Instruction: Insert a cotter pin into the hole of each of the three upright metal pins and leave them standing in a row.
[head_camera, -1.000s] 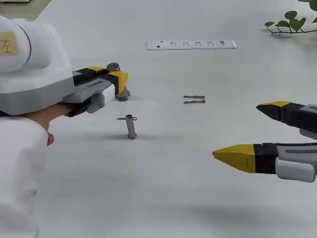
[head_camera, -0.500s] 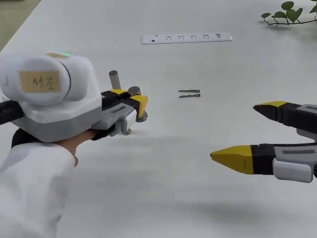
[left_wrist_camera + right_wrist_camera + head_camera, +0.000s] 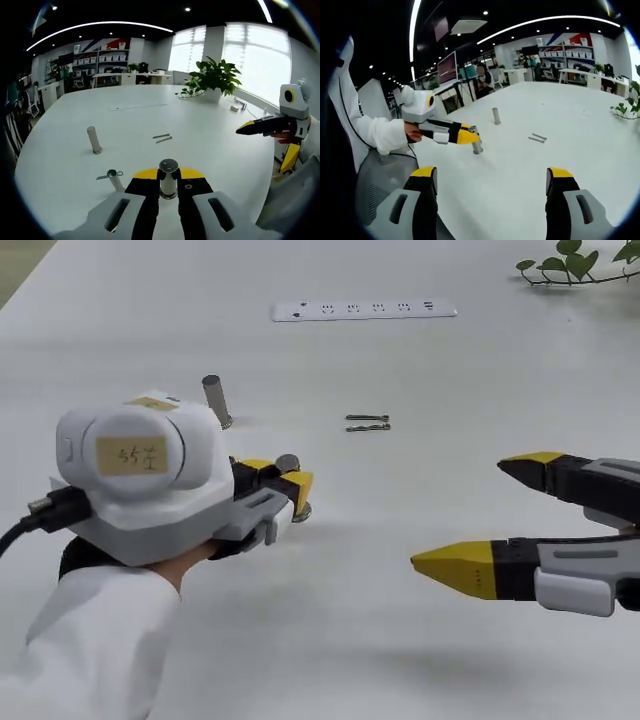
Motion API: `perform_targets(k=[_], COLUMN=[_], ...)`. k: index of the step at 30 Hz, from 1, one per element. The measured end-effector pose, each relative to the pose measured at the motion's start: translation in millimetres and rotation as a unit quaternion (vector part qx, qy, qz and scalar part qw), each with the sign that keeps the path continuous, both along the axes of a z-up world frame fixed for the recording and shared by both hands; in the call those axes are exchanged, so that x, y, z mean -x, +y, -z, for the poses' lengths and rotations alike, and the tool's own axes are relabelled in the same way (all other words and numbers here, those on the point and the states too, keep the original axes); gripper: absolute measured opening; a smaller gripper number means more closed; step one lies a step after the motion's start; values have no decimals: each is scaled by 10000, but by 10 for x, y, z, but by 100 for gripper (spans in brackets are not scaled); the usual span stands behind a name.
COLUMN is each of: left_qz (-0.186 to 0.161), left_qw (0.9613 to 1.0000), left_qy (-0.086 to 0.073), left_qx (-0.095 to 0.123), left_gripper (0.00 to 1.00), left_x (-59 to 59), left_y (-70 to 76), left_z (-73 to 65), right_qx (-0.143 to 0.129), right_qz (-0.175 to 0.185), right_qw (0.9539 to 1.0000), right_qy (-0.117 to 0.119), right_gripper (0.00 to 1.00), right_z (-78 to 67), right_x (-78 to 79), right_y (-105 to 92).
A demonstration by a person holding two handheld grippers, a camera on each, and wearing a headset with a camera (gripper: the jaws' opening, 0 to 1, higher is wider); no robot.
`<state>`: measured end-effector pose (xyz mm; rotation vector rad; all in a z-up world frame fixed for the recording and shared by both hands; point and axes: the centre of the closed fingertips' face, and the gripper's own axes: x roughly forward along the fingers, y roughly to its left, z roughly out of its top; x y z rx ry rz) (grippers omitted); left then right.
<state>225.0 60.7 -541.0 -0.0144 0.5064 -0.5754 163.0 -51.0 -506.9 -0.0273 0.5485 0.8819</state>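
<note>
Metal pin (image 3: 169, 181) stood upright on the bench (image 3: 330, 650), pinched by the left tool (image 3: 297, 492); right tool (image 3: 458, 512) spread. Left gripper view showed a cotter-fitted pin (image 3: 115, 178) that the tool hid from head view.

bare bench (image 3: 330, 640) is lying open across the lower middle of the head view, between the left gripper (image 3: 285, 480), which is clamping a metal pin (image 3: 169, 176), and the wide-spread right gripper (image 3: 458, 512). the loose cotter pins (image 3: 367, 423) are lying above centre with room all round. an upright pin (image 3: 214, 400) is standing at upper left, well apart. in the left gripper view a fitted pin (image 3: 116, 178) is crowding the jaw at lower left.
</note>
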Motion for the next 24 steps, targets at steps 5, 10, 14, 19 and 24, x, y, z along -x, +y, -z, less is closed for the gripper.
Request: perform_targets(k=[5, 10, 14, 19, 24], left_qz=[-108, -219, -314, -411, -598], left_qw=[9996, 9991, 9987, 9980, 9973], left_qy=[176, 242, 285, 308, 351], left_qx=[-175, -268, -281, -366, -251], left_gripper=[9, 9, 9, 9, 9], left_x=[37, 57, 69, 90, 87], left_y=[-10, 4, 6, 13, 27], left_z=[127, 199, 222, 269, 271], right_qx=[5, 19, 34, 56, 86], right_qz=[-42, -63, -73, -136, -186], right_qw=[10000, 10000, 9999, 9998, 9997], right_qy=[24, 67, 86, 109, 149], right_gripper=[88, 88, 87, 87, 87], right_z=[10, 34, 48, 62, 79], right_x=[22, 52, 66, 72, 84], right_y=[15, 32, 37, 40, 56])
